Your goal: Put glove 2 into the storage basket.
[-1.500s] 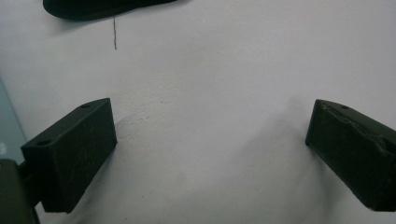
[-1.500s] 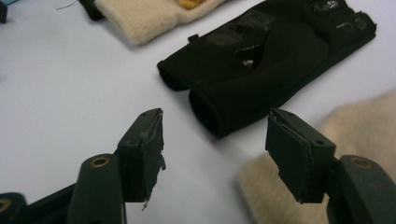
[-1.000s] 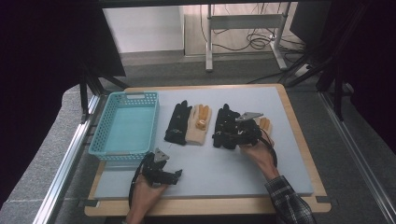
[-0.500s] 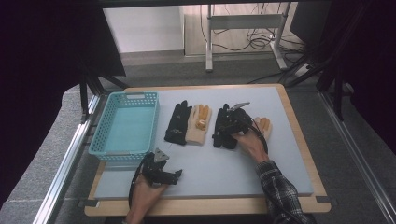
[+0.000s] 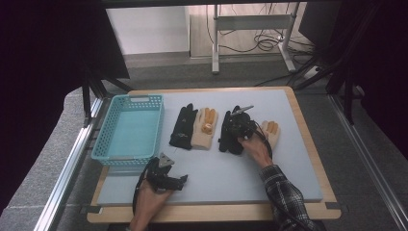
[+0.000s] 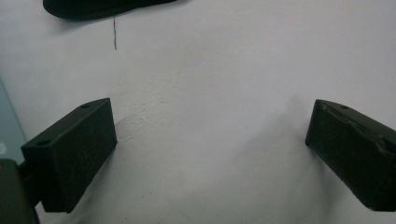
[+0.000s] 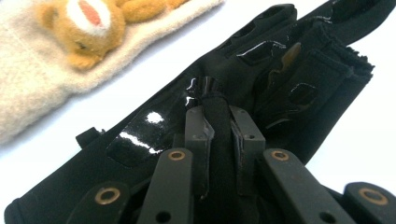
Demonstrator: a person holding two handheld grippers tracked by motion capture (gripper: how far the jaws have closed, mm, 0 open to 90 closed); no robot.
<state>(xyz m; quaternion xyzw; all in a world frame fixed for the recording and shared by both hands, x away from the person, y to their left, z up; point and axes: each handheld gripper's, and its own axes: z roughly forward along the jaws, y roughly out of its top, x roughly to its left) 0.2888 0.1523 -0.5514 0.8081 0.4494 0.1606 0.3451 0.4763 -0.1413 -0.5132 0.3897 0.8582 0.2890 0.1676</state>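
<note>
Grey mat (image 5: 288, 163) on a wooden-edged table, blue basket (image 5: 129, 126) left of centre. Right gripper (image 7: 218, 105) mid-frame, pinched tight on a fold of black glove (image 7: 154, 140). Left gripper (image 5: 179, 181) low left, spread wide over bare mat, gripping nothing.

The board (image 5: 288, 183) lies bare along its near edge and in its near right corner; a gripper could pass freely there; the strip along the far edge is open too. The blue basket (image 5: 126, 131) blocks the left edge. Across the middle lie a black glove (image 5: 182, 126) touching a cream glove (image 5: 204, 130), then a narrow bare lane, then a second black glove (image 5: 227, 137) and a cream glove's fingers (image 5: 271, 131) towards the right edge. The left gripper (image 5: 174, 180) sits near the near edge, jaws wide over bare board.
</note>
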